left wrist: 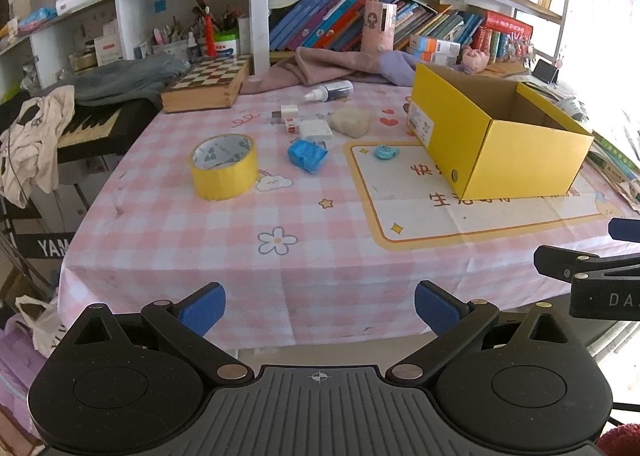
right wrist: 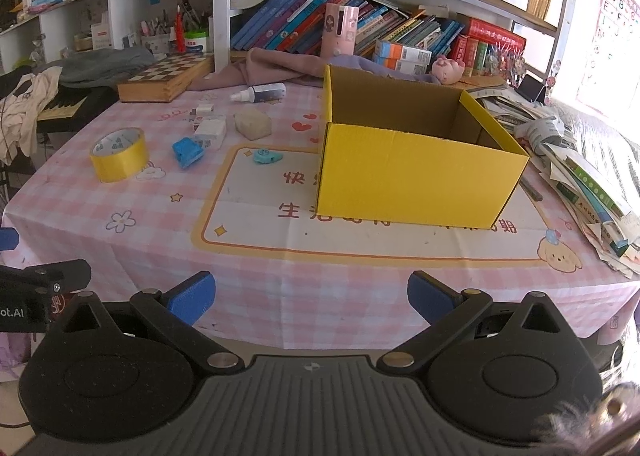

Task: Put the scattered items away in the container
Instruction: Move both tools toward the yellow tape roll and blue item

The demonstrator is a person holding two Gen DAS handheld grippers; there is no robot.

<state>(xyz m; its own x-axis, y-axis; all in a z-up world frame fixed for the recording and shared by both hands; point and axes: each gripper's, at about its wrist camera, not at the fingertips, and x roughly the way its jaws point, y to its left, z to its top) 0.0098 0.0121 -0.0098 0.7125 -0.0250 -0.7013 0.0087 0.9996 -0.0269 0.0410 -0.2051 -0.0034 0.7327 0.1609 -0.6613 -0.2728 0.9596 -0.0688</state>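
While glossy tape roll [left wrist: 223,167] sits left, corrugated cardboard box [right wrist: 416,160] gapes.

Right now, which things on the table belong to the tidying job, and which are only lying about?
For the job:
yellow box
tape roll
blue crumpled item
small teal item
white erasers
beige lump
small bottle

Lying about:
chessboard box
pink cloth
paper pile
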